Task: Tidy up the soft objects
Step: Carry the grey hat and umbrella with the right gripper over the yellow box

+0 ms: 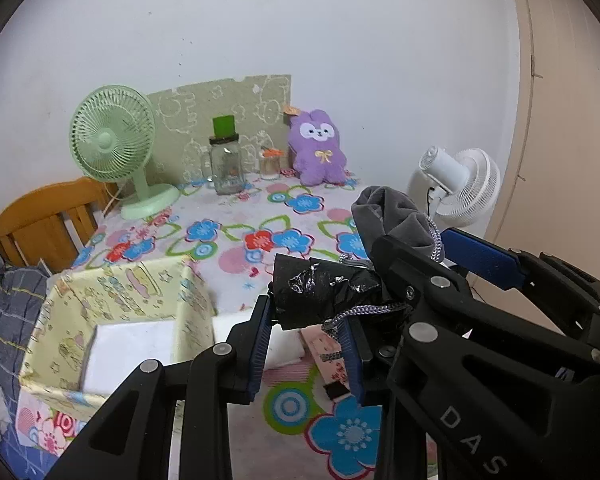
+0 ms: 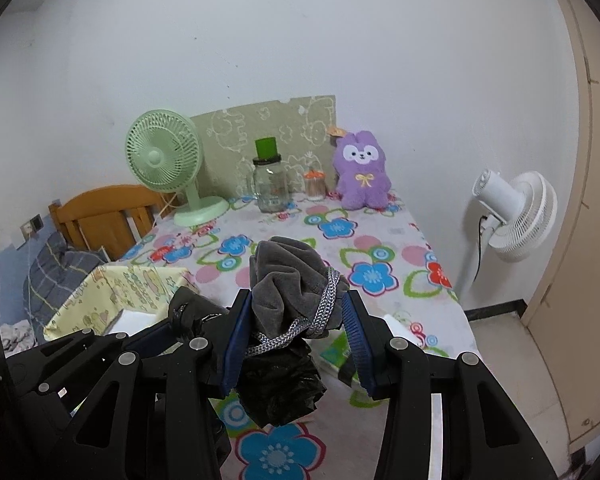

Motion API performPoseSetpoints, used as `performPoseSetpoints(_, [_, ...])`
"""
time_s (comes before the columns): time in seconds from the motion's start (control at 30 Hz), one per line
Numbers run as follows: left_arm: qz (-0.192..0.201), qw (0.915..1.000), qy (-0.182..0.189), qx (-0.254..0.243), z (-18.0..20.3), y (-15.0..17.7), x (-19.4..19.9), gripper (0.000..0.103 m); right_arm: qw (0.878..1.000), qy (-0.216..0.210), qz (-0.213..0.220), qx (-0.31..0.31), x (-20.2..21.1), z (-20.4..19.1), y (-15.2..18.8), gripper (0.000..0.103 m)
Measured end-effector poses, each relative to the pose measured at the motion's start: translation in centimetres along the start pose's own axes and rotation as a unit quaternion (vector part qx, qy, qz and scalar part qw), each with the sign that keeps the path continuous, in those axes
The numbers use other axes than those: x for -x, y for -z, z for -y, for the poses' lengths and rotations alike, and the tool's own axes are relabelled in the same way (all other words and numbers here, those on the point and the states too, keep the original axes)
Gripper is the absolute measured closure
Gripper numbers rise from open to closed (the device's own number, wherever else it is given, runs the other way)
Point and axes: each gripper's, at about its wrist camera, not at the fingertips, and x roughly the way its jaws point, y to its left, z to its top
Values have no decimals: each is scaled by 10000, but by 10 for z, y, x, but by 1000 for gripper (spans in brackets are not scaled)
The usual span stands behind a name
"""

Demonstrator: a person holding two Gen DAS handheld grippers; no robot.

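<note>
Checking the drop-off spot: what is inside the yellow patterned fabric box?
In the left wrist view, the yellow fabric box shows only a white bottom panel; no soft items are visible. Its near wall and the left gripper cover the closest corner.

Two fans [image 2: 162, 158], two jars [image 2: 271, 186], one plush toy [image 2: 361, 170], one box [image 1: 112, 320]

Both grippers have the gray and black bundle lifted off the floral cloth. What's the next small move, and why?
Probably carry it left toward the open yellow fabric box, keeping both grips. The left gripper pinches the black crinkled end and the right gripper clamps the gray cloth with its cord, so the bundle hangs clear of the table, and the box stands just left of it.
</note>
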Motion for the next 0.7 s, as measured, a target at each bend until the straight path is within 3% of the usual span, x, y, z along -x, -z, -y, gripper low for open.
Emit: performPoseSetpoints(0.7, [202, 9992, -328, 115, -50, -17, 10, 70, 9994, -186, 126, 266, -13, -49, -29, 53])
